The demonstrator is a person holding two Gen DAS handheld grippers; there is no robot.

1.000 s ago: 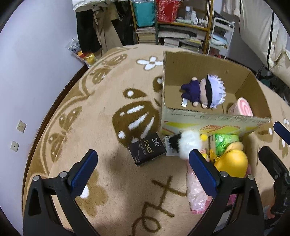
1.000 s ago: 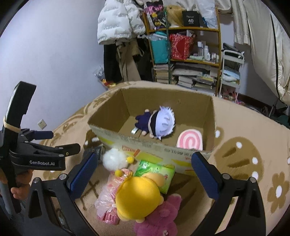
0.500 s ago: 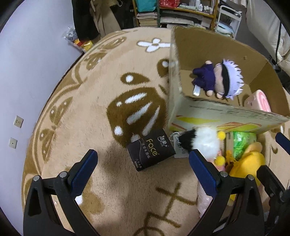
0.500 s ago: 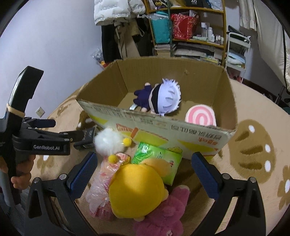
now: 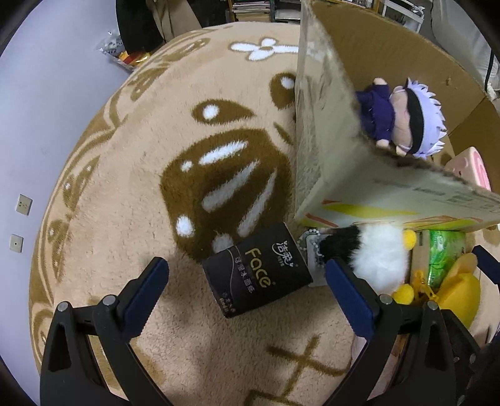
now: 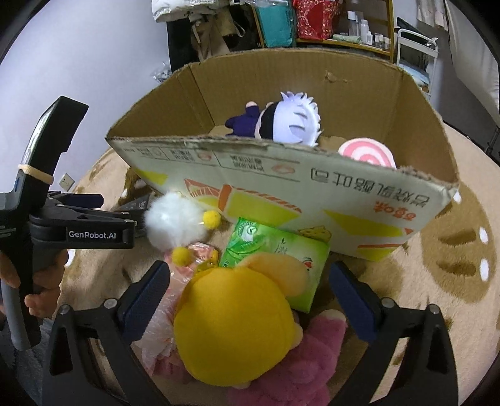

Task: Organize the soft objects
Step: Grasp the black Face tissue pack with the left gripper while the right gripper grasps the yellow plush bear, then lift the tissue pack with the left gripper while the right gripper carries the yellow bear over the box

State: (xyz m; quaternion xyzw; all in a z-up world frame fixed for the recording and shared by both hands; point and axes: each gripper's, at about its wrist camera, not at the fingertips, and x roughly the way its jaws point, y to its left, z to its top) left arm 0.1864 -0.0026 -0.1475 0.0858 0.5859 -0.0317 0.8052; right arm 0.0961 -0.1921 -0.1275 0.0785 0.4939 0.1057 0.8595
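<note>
An open cardboard box [image 6: 281, 175] on the rug holds a white-haired doll [image 6: 290, 120] and a pink swirl plush [image 6: 365, 153]; both show in the left wrist view, doll [image 5: 403, 121]. In front of the box lie a white fluffy plush [image 6: 172, 223], a green tissue pack [image 6: 278, 253], a yellow plush [image 6: 237, 318], a pink plush [image 6: 297, 368] and a black tissue pack [image 5: 256, 271]. My left gripper [image 5: 247, 296] is open over the black pack. My right gripper [image 6: 250, 299] is open around the yellow plush, above it.
A beige and brown patterned rug [image 5: 156, 187] covers the floor. A pink plastic bag [image 6: 162, 331] lies under the yellow plush. Shelves with books and clothes [image 6: 312, 25] stand behind the box. A purple wall [image 5: 37, 125] is on the left.
Both grippers have moved down and forward towards the objects in front of the box. Both stay open. The objects have not moved.
</note>
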